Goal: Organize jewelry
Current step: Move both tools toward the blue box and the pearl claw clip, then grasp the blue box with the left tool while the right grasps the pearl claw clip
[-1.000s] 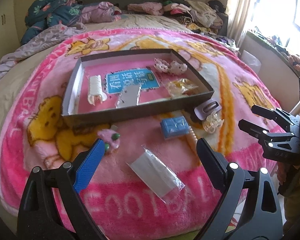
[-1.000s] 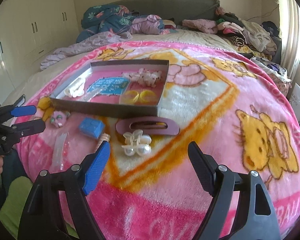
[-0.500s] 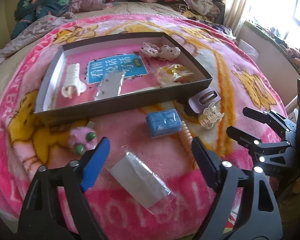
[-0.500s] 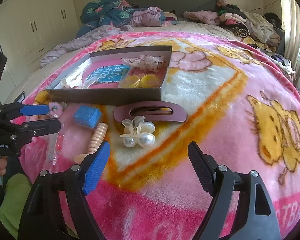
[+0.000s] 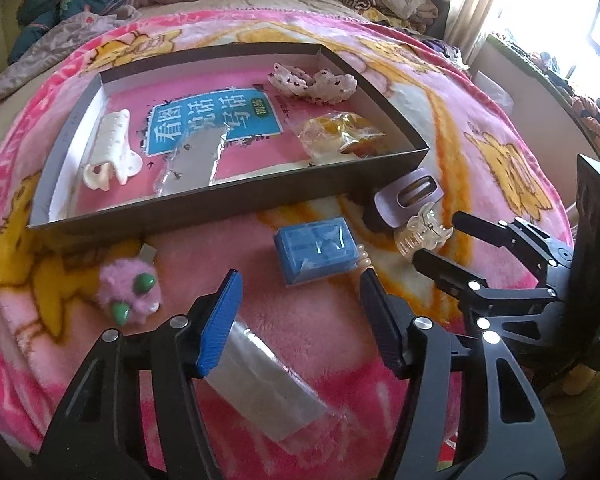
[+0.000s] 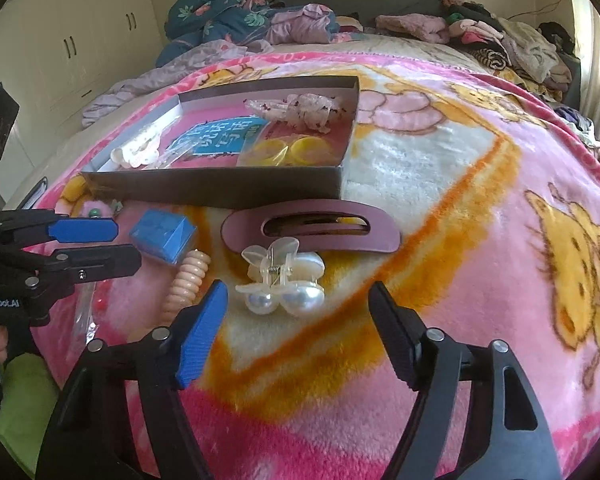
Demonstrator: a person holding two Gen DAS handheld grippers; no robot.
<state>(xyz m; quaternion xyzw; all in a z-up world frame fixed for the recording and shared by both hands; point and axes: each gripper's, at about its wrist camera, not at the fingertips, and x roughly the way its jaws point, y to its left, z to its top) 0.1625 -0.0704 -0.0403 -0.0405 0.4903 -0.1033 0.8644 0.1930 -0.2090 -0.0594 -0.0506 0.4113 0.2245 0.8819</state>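
Note:
A shallow dark box [image 5: 228, 200] [image 6: 220, 190] on the pink blanket holds a white claw clip [image 5: 110, 148], a clear bag [image 5: 192, 160], a yellow-ring bag [image 5: 340, 136] and frilly scrunchies [image 5: 312, 82]. In front lie a blue box [image 5: 316, 250] [image 6: 162, 236], a pearl claw clip [image 6: 282, 276] [image 5: 422, 232], a mauve oval clip [image 6: 312, 228], a peach spiral tie [image 6: 186, 280], a pink pom-pom [image 5: 130, 294] and a clear packet [image 5: 260, 380]. My left gripper [image 5: 300, 300] is open above the packet, short of the blue box. My right gripper [image 6: 300, 312] is open just before the pearl clip.
Piled clothes [image 6: 500, 40] and a floral quilt [image 6: 228, 12] lie at the far end of the bed. A wardrobe [image 6: 72, 40] stands left. A window [image 5: 580, 20] is at the right. The blanket edge drops off near both grippers.
Both grippers have moved forward and lower toward the loose items. The left one now hovers over the clear packet; the right one has closed in on the pearl clip. Both stay open.

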